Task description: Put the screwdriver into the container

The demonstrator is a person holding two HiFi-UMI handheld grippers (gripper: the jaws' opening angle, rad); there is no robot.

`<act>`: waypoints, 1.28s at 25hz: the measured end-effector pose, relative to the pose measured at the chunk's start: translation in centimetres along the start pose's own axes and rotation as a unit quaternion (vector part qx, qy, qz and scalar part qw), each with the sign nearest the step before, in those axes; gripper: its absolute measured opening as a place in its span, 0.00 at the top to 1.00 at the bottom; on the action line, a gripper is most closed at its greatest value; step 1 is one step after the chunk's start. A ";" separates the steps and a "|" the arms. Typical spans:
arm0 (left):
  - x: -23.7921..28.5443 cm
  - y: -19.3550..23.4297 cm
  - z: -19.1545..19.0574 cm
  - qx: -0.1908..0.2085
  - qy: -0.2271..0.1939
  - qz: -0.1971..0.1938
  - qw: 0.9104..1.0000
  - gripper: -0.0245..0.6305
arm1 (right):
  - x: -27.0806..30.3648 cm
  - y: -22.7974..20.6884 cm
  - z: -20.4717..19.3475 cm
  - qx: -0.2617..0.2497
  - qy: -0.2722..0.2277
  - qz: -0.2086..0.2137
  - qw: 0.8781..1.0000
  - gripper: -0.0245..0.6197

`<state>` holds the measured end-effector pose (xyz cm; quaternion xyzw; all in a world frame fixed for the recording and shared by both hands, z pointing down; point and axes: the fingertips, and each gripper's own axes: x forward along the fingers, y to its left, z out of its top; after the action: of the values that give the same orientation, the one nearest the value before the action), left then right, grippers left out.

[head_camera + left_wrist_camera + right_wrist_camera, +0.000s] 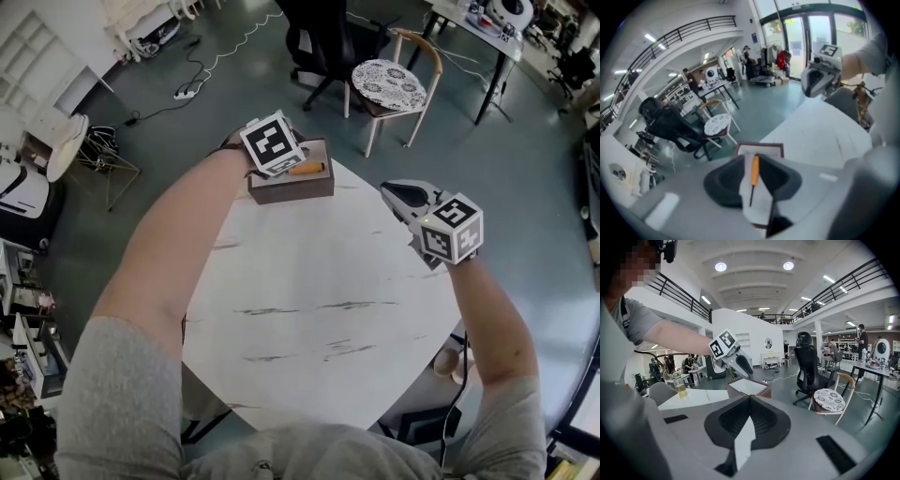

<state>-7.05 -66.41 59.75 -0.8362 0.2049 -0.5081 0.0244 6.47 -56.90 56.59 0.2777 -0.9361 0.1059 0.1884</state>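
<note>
Shows the left gripper [753,160] with jaws a little apart, gripping nothing, up above the orange screwdriver [307,169] lying inside the brown container [292,188]. Shows the right gripper [749,398] with jaws closed, empty.

Looking down at a white marbled table [319,309] with a brown container [300,187] at the far edge, and the orange-handled screwdriver [307,169] is lying inside it. The left gripper [281,156] hangs right over the box, while the right gripper [398,195] is off by the table's right edge. There's a patterned chair [389,82] behind.
</note>
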 end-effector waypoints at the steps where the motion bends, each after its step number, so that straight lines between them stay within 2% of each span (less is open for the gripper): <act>1: -0.9 0.1 0.4 -0.004 -0.007 0.004 1.000 0.82 | -0.3 0.2 0.3 0.000 0.002 -0.003 1.000 0.95; 8: -7.1 -1.9 2.9 -0.025 -0.058 0.007 0.998 0.88 | -1.8 2.5 2.5 0.017 0.013 -0.017 1.000 0.95; 12: -11.4 -2.8 4.4 -0.031 -0.091 0.008 0.995 0.95 | -2.9 4.2 4.5 0.017 0.012 -0.031 0.999 0.95; 19: -18.9 -5.6 6.2 -0.046 -0.158 0.003 0.986 0.96 | -5.2 7.6 7.8 0.024 0.005 -0.058 0.998 0.95; 24: -23.6 -8.6 5.7 -0.045 -0.186 0.001 0.982 0.96 | -6.0 11.0 9.3 0.022 -0.001 -0.078 0.997 0.95; 32: -30.1 -14.1 3.5 -0.076 -0.232 -0.001 0.970 0.96 | -8.0 16.5 10.9 0.027 -0.016 -0.105 0.994 0.95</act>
<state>-11.58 -43.07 36.31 -0.9309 0.2306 -0.2832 0.0075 0.24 -42.71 41.85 0.3808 -0.9015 0.1064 0.1759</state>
